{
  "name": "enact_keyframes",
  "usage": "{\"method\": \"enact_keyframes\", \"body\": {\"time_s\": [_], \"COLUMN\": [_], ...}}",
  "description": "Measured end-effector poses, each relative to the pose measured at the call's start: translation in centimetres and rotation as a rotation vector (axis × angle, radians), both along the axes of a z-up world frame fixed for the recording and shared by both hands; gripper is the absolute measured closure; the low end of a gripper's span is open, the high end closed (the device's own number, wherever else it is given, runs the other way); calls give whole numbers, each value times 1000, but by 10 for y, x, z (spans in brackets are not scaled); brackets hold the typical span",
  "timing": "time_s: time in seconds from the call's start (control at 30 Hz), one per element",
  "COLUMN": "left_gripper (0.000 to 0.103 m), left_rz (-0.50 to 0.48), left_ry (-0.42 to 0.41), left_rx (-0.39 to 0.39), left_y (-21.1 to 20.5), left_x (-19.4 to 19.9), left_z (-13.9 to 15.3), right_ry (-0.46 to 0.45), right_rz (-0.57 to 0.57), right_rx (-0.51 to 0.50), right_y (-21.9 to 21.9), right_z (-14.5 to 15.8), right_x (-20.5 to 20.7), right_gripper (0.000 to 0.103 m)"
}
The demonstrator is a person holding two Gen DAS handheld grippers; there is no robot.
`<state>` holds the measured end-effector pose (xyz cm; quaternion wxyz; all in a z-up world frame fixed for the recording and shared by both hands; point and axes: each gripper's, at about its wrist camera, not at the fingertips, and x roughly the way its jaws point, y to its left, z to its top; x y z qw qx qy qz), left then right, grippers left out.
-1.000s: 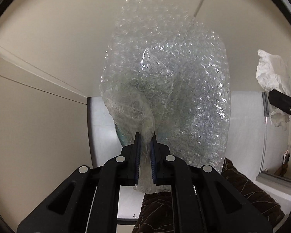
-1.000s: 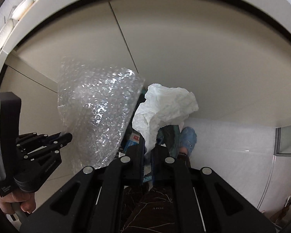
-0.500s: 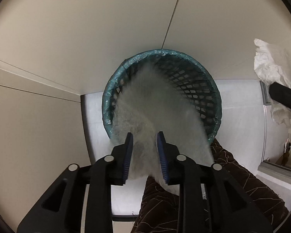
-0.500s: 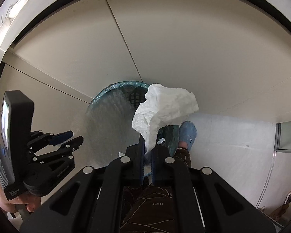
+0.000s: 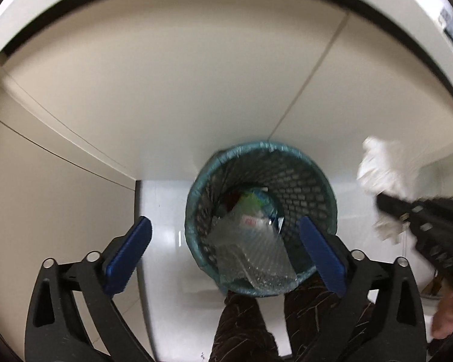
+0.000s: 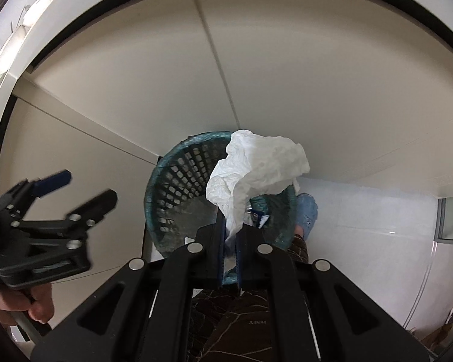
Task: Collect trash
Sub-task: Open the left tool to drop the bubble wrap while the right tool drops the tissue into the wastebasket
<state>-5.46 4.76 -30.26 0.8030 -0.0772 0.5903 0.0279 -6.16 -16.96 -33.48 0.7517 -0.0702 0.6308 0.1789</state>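
The left hand-held gripper [image 5: 225,252] has just been opening – nothing between its jaws. Clear bubble wrap [image 5: 253,256] lies in the teal mesh wastebasket [image 5: 311,178]. The right hand-held gripper [image 6: 230,250] clamps crumpled white paper [image 6: 256,166].

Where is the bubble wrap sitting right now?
In the left wrist view the bubble wrap lies inside the teal mesh bin, leaning on its near wall, between the open left gripper fingers.

Clear bubble wrap [image 5: 253,256] lies slumped inside teal mesh bin [image 5: 314,178]; crumpled white paper [image 6: 256,163] hangs above bin rim.
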Motion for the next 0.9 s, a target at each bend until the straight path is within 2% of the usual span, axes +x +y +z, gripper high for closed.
{"method": "enact_keyframes", "body": {"time_s": [0.2,0.4,0.53,0.6,0.67,0.73,0.8,0.83,0.9], "left_gripper": [6,6,6,6,6,6,6,6,6], "left_rz": [38,65,72,71,72,70,64,61,53], "left_ry": [-17,6,14,13,15,23,25,25,26], "left_rx": [2,3,0,2,3,4,5,4,5], "left_y": [20,32,34,35,35,36,34,34,31], "left_x": [-5,-11,-12,-12,-12,-11,-9,-9,-8], "left_z": [9,3,-2,-1,-1,-5,-8,-9,-10], "right_ry": [22,58,78,90,83,75,73,74,53], "right_rz": [36,58,66,74,77,72,65,61,56], "right_rx": [-5,-26,-27,-26,-30,-40,-44,-46,-59], "right_y": [23,31,31,33,34,38,36,36,33], "right_z": [-20,-40,-40,-42,-42,-48,-47,-47,-42], "right_x": [0,-5,-5,-6,-7,-9,-9,-9,-9], "right_gripper": [98,98,94,87,68,54,50,42,35]}}
